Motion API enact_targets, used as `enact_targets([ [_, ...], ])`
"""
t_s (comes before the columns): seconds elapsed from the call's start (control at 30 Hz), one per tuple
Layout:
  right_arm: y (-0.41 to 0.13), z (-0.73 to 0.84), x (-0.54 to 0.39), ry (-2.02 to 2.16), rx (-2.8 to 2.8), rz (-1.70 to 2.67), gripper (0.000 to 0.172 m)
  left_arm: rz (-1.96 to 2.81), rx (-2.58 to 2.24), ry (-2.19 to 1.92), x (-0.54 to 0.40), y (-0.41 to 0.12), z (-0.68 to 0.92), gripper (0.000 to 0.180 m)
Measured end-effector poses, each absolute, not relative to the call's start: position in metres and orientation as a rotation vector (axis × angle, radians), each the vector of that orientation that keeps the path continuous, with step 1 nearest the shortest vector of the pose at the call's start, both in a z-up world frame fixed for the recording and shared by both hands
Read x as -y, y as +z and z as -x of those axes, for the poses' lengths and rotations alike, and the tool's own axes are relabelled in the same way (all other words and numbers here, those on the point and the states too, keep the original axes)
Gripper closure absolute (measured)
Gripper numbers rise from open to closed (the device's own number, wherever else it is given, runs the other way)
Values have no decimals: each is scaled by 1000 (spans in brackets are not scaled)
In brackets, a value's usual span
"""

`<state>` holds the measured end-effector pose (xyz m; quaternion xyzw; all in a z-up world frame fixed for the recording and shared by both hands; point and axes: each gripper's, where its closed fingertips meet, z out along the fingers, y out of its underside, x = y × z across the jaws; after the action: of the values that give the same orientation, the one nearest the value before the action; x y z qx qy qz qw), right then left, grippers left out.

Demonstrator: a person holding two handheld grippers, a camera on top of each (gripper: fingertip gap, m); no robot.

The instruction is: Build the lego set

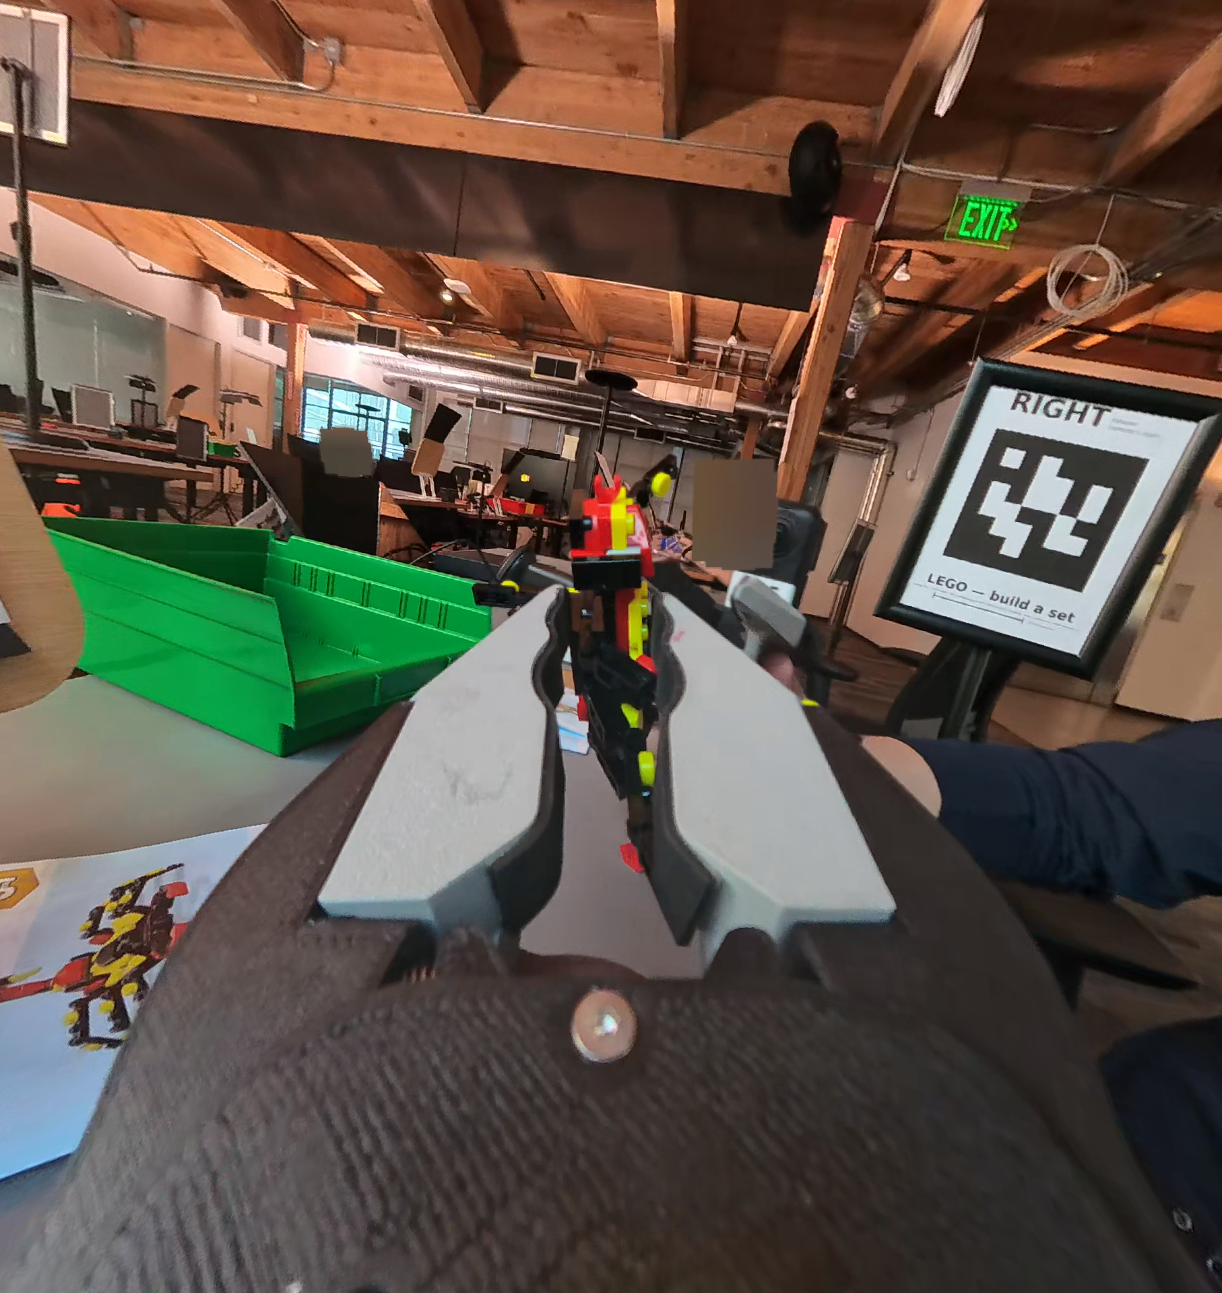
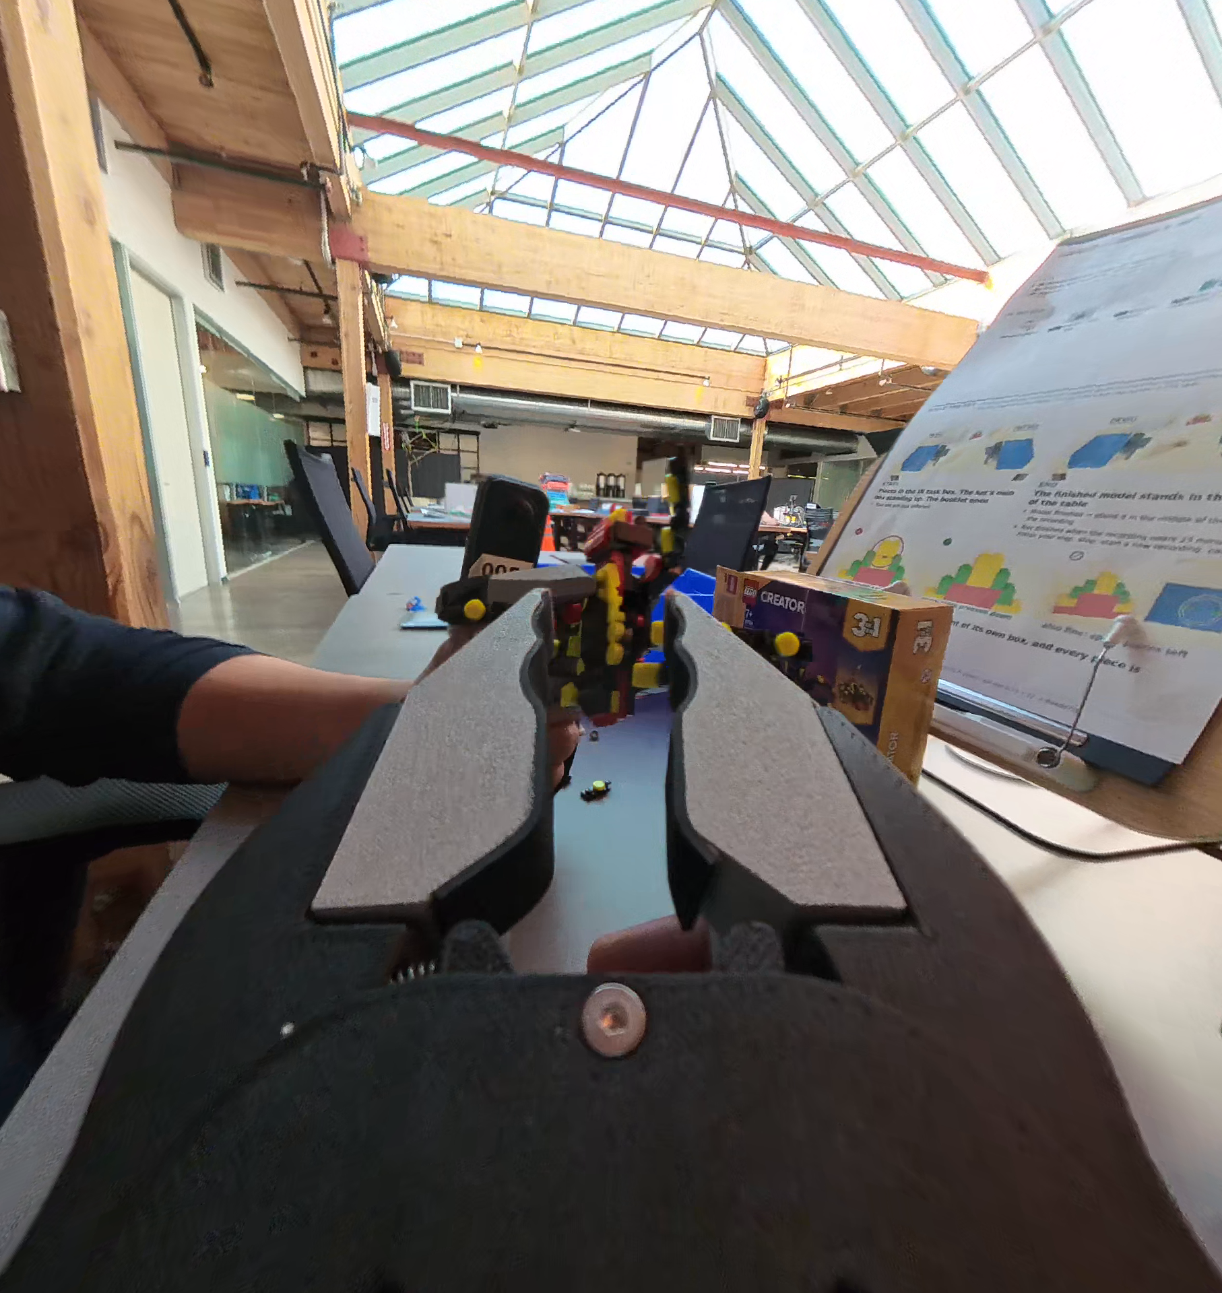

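— What is hanging over the room?

— Exposed wooden ceiling beams [image 1: 594,70] are running overhead, and a peaked glass skylight [image 2: 804,140] is letting daylight pour in. A green lit exit sign [image 1: 985,222] is glowing beside a thick wooden post [image 1: 825,364].

— And lower down?

— Long wooden desks [image 1: 104,455] are standing in rows at the back, and black office chairs [image 2: 328,518] are sitting along a pale grey table [image 2: 377,609]. Frosted glass wall panels [image 2: 251,462] are lining the side, and the smooth concrete floor [image 2: 258,602] is catching the light.
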<state>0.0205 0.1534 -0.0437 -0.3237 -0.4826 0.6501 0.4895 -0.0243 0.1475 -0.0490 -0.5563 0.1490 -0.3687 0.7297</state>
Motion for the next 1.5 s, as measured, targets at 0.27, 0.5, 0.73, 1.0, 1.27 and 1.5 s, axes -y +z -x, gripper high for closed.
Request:
enact_targets([
  [0.27, -65, -1, -136, 1468, 1248, 775, 158, 1162, -280, -976, -142, -43, 20, 163],
  [0.5, -58, -6, -131, 1582, 1257, 774, 152, 1148, -326, -993, -138, -40, 11, 171],
  [0.73, -47, -12, -150, 1538, 1170, 794, 150, 1204, -410, -940, -138, -51, -3, 171],
  [1.0, -63, -2, -151, 1429, 1280, 852, 163, 1269, -457, -906, -141, -62, -12, 171],
  [1.27, -61, -6, -149, 1578, 1307, 883, 164, 1312, -495, -706, -146, -65, -11, 158],
  [1.5, -68, -3, -146, 1614, 1363, 928, 164, 1385, -577, -675, -145, -80, -21, 156],
])
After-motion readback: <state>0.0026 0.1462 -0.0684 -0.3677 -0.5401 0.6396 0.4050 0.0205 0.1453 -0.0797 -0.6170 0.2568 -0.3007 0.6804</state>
